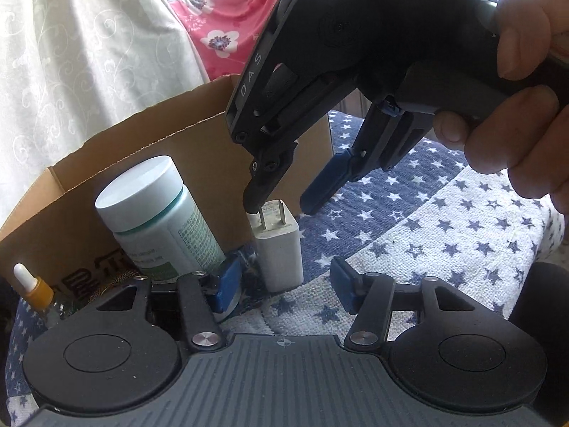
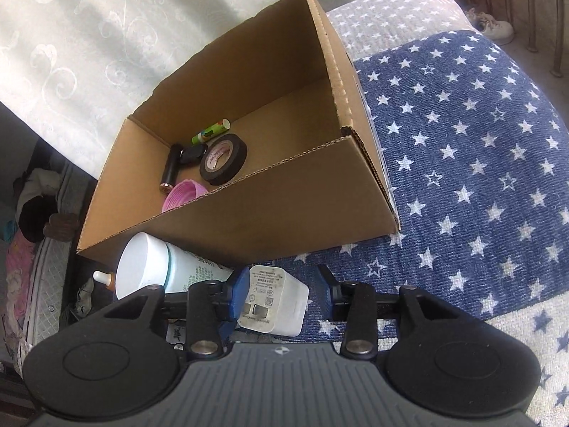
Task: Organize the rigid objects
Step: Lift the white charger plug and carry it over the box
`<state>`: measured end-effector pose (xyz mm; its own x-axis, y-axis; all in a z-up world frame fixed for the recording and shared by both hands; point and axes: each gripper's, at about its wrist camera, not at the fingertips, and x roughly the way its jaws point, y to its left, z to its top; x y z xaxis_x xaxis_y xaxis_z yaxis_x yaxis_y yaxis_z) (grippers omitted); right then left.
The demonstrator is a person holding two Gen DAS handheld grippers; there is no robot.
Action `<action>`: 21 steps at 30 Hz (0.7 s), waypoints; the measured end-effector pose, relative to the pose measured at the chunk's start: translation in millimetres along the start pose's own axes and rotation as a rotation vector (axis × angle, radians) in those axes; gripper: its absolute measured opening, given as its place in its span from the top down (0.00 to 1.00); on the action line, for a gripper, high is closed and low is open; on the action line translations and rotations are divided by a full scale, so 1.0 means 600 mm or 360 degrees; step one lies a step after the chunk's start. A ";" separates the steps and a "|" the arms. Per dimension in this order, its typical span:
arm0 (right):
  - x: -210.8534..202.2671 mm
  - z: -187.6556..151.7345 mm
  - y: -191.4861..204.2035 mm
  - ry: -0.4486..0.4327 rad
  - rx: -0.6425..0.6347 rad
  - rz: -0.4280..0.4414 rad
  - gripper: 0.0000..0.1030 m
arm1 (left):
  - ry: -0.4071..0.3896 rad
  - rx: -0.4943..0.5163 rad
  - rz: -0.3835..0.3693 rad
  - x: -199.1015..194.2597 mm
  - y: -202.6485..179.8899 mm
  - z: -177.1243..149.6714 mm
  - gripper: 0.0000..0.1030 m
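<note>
A white plug charger (image 1: pixel 279 249) stands prongs-up on the star-patterned cloth, beside a white medicine bottle (image 1: pixel 156 213) and in front of a cardboard box (image 1: pixel 199 142). My right gripper (image 1: pixel 281 206) hangs open just above the charger, one fingertip by its prongs. In the right wrist view the charger (image 2: pixel 274 299) lies between the open right gripper's (image 2: pixel 284 291) fingers, touching the left pad. My left gripper (image 1: pixel 284 284) is open and empty, low on the cloth, just in front of the charger. The box (image 2: pixel 249 210) holds black tape (image 2: pixel 223 158), a green tube (image 2: pixel 209 131), a black cylinder (image 2: pixel 170 170) and a pink item (image 2: pixel 183 195).
A small dropper bottle with an orange collar (image 1: pixel 35 288) stands left of the medicine bottle. The blue star cloth (image 2: pixel 462 135) spreads to the right of the box. A white patterned curtain (image 1: pixel 71 53) hangs behind it, with pink flowered fabric (image 1: pixel 220 28) beyond.
</note>
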<state>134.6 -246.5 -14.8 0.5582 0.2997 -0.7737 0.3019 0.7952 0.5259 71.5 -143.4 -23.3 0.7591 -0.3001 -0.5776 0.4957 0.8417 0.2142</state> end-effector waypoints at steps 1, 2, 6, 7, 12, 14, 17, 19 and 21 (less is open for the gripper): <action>0.004 0.002 -0.001 0.0014 0.0013 0.0003 0.58 | 0.0002 0.0001 0.0003 0.003 -0.001 0.000 0.48; 0.007 0.006 -0.001 0.0030 0.0023 0.0009 0.58 | 0.0008 -0.0002 0.0004 0.005 -0.001 0.000 0.50; 0.013 0.016 0.010 0.0050 0.0018 -0.0020 0.58 | 0.0031 -0.0048 -0.0009 0.018 0.000 0.001 0.54; 0.017 0.022 0.016 0.0065 0.0016 -0.0025 0.58 | 0.0028 -0.0061 -0.0013 0.018 0.002 0.001 0.55; 0.025 0.031 0.019 0.0112 0.0013 -0.0051 0.58 | 0.0025 -0.0091 -0.0004 0.016 0.005 0.001 0.62; 0.027 0.034 0.023 0.0125 0.0004 -0.0069 0.58 | 0.0029 -0.0096 0.0003 0.015 0.008 0.000 0.65; 0.029 0.038 0.030 0.0152 -0.0007 -0.0098 0.57 | 0.0044 -0.0116 -0.0003 0.016 0.020 0.000 0.71; 0.032 0.038 0.034 0.0171 -0.0017 -0.0110 0.57 | 0.0045 -0.0126 -0.0003 0.017 0.025 -0.002 0.72; 0.038 0.041 0.034 0.0192 -0.0027 -0.0133 0.53 | 0.0043 -0.0131 -0.0005 0.016 0.026 -0.002 0.72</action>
<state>172.6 -236.1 -13.0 0.4348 0.2925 -0.8517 0.3297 0.8284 0.4528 85.8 -132.7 -26.6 0.7455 -0.2913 -0.5995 0.4608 0.8751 0.1478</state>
